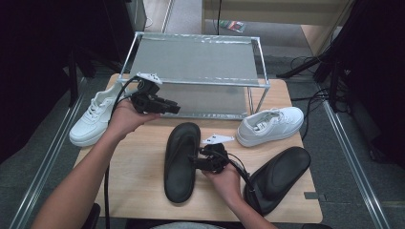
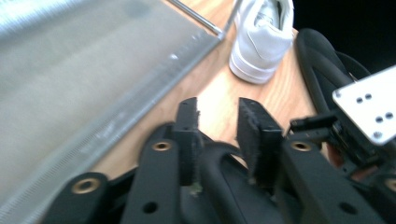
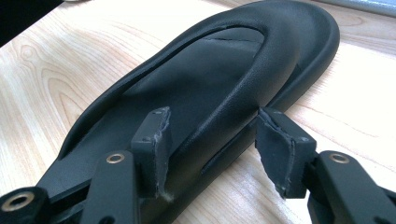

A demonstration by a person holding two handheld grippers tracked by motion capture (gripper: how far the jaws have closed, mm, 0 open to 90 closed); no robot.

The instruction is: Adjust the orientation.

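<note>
the right gripper (image 1: 197,161) straddles the side rim and strap of the near black sandal (image 1: 181,160), which lies flat on the wooden table (image 1: 138,176); in the right gripper view the pads (image 3: 154,142) stand apart from the rubber, jaws wide and gripping nothing, placed for a sideways pinch. the right wrist lies low, its gripper pointing across toward the left. the left gripper (image 1: 173,108) hangs raised before the metal shoe rack (image 1: 193,83), jaws partly parted and empty, forearm angled in. a second sandal (image 1: 279,176) and white sneaker (image 1: 270,125) lie beyond the right gripper's back.
</note>
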